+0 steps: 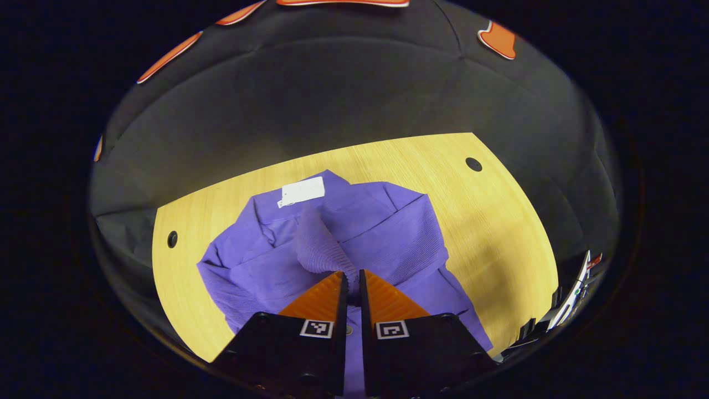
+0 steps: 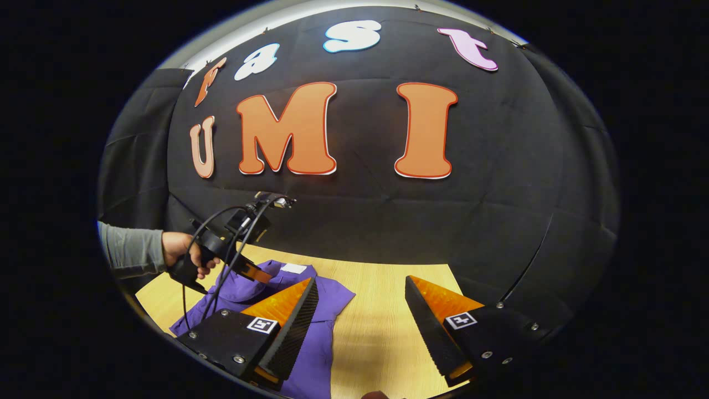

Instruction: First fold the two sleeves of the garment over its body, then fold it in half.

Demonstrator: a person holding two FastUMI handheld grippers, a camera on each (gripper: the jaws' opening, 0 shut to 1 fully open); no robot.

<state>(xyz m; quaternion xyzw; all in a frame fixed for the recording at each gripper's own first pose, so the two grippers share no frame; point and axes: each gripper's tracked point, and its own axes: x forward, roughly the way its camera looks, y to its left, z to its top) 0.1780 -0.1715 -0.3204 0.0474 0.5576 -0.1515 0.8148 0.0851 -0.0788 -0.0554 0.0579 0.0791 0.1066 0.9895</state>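
Observation:
A purple garment (image 1: 388, 233) lies spread on the wooden table (image 1: 487, 221), with a white tag (image 1: 302, 191) at its far end. My left gripper (image 1: 353, 276) is shut on the ribbed cuff of one sleeve (image 1: 321, 244), which rises off the body of the garment. In the right gripper view a hand (image 2: 183, 249) holds that left gripper (image 2: 260, 274) over the garment (image 2: 327, 299), purple cloth pinched at its tip. My right gripper (image 2: 360, 288) hovers open above the table (image 2: 382, 321), near the garment's edge, with nothing between its fingers.
Two dark round holes (image 1: 473, 164) (image 1: 172, 239) sit in the tabletop. Black cloth walls close the booth behind and to the sides. A cable (image 2: 221, 244) loops from the left gripper. Bare wood lies to the right of the garment.

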